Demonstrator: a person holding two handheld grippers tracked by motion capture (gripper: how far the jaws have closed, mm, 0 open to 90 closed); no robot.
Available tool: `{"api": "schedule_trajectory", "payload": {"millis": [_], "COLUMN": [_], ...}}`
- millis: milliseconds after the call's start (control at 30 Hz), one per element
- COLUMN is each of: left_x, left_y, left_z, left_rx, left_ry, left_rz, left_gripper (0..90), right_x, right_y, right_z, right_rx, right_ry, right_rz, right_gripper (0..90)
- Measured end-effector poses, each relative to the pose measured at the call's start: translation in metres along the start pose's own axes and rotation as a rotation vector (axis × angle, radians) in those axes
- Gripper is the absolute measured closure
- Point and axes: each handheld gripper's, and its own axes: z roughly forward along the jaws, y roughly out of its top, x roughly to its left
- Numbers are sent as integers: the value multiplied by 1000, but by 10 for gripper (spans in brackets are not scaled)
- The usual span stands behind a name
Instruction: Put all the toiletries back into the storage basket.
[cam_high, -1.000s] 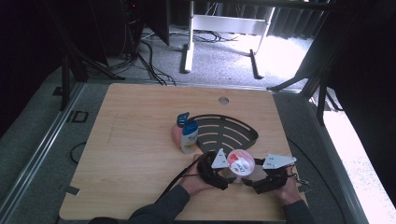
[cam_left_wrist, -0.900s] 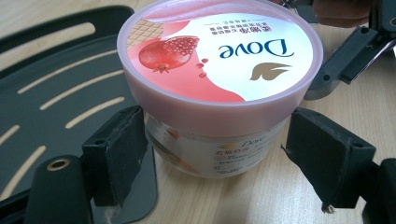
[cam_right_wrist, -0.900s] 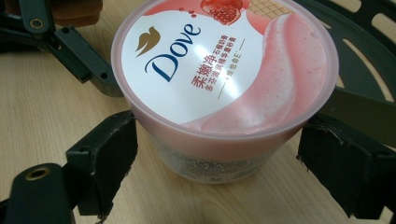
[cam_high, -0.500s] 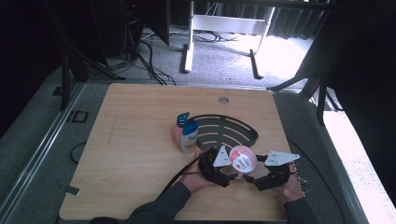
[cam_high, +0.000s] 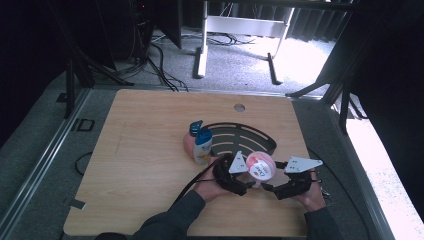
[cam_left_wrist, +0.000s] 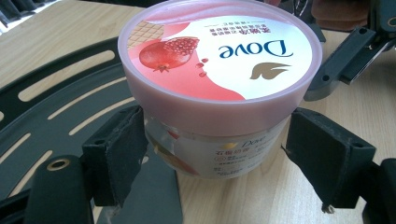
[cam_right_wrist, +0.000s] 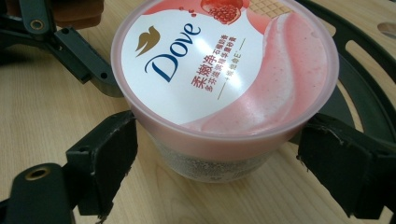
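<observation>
Dove tub (cam_high: 260, 165) sits on worktop (cam_high: 145, 150) at the black slotted rack's (cam_high: 240, 135) near edge. L claw (cam_left_wrist: 215, 144) and R claw (cam_right_wrist: 219, 154) both straddle it, jaws apart w/ gaps (not clamping yet), prob. lining up a two-sided grip.

Left gripper (cam_high: 243, 176): black body, grey three-cornered plate sitting behind jaws, black cable trailing back along dark grey sleeve (cam_high: 172, 220). Square black pads (cam_left_wrist: 117, 151) showing small screw holes, brass eyelet sitting below left pad. Right gripper (cam_high: 266, 186): same black build, grey plate behind jaws, frayed pad edges.
</observation>
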Motion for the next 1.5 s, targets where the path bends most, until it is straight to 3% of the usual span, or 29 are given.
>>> {"api": "schedule_trajectory", "payload": {"millis": [267, 1500], "left_x": [5, 28], "left_y": [5, 24], "left_z": [-1, 5], "left_rx": [-14, -7], "left_ry": [8, 40], "left_rz": [-13, 6], "left_gripper": [206, 206], "right_x": [-6, -34], "right_y": [7, 26], "right_z": [-1, 0], "right_rx": [-6, 6], "right_ry": [4, -3], "right_rz": [-5, -17], "right_gripper": [119, 126]}}
